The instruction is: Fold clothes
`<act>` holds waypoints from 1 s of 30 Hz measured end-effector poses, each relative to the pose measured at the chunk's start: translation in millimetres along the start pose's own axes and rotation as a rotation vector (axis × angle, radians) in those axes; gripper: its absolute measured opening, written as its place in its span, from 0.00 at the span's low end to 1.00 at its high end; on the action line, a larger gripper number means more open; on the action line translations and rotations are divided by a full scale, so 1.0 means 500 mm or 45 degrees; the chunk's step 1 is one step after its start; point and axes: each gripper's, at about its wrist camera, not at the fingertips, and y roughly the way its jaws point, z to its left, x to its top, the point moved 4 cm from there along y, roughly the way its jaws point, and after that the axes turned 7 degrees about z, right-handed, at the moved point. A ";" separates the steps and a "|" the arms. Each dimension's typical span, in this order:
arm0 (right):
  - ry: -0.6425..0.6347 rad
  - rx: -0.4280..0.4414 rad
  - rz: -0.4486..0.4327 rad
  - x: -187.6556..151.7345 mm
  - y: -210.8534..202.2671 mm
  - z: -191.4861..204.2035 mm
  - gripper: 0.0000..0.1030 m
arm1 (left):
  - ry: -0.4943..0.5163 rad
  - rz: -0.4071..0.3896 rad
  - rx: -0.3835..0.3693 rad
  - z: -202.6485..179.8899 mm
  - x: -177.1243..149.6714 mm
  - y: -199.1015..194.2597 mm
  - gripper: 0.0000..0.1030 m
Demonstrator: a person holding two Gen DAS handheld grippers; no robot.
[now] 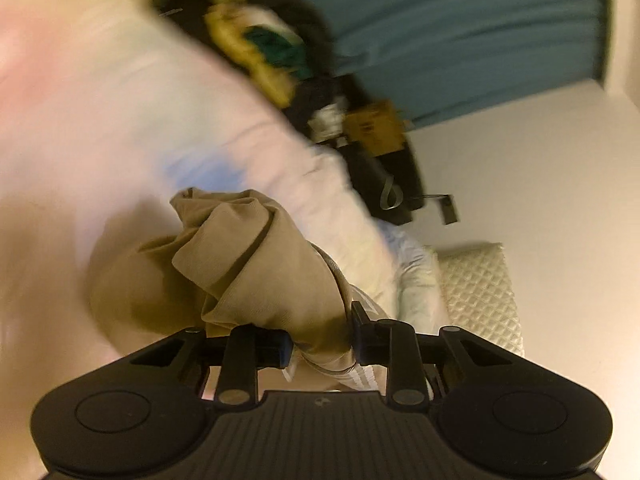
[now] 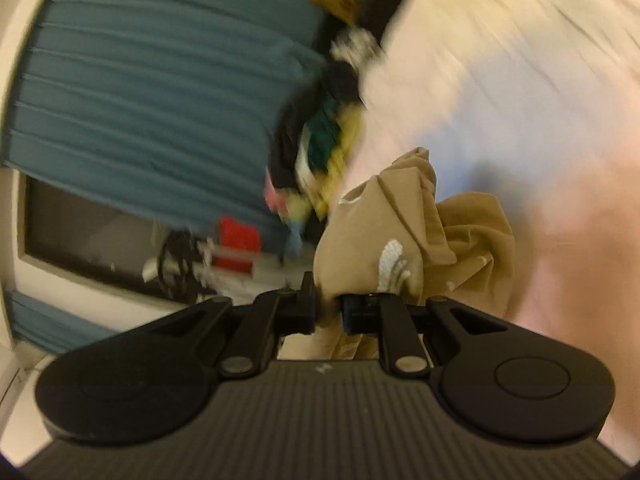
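Above pale bedding (image 1: 120, 128), tan garment (image 1: 256, 264) bunched, clamped by left gripper (image 1: 320, 340) and right gripper (image 2: 328, 312), likely lifted to shake out before folding.

The bunched tan garment (image 1: 256, 264) fills the space right in front of the left tool (image 1: 320, 344), and in the right wrist view it crowds the right tool (image 2: 328, 312) too. Beyond it the pale bedsheet (image 1: 120, 120) lies open. A heap of dark and colourful clothes (image 1: 276, 40) blocks the bed's far edge, with the teal curtain (image 2: 160, 80) behind it.
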 end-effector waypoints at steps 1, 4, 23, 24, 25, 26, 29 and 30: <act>-0.021 0.010 -0.037 0.035 0.015 0.019 0.15 | 0.012 -0.009 -0.012 -0.030 0.037 0.038 0.28; -0.082 0.048 -0.148 0.122 0.055 0.051 0.15 | 0.171 -0.074 -0.042 -0.133 0.131 0.134 0.28; 0.067 -0.231 -0.140 0.050 0.208 -0.390 0.15 | 0.579 0.074 0.319 0.139 -0.006 0.492 0.36; 0.083 -0.237 -0.131 0.053 0.211 -0.392 0.15 | 0.609 0.074 0.344 0.131 -0.006 0.492 0.37; 0.100 -0.241 -0.116 0.058 0.216 -0.389 0.15 | 0.634 0.073 0.367 0.125 -0.015 0.482 0.38; 0.118 -0.247 -0.101 0.064 0.219 -0.386 0.16 | 0.658 0.072 0.390 0.119 -0.025 0.471 0.39; 0.182 -0.322 -0.047 0.064 0.202 -0.368 0.17 | 0.720 0.079 0.450 0.089 -0.074 0.412 0.50; 0.188 -0.352 -0.036 0.054 0.191 -0.362 0.17 | 0.743 0.073 0.463 0.079 -0.086 0.387 0.52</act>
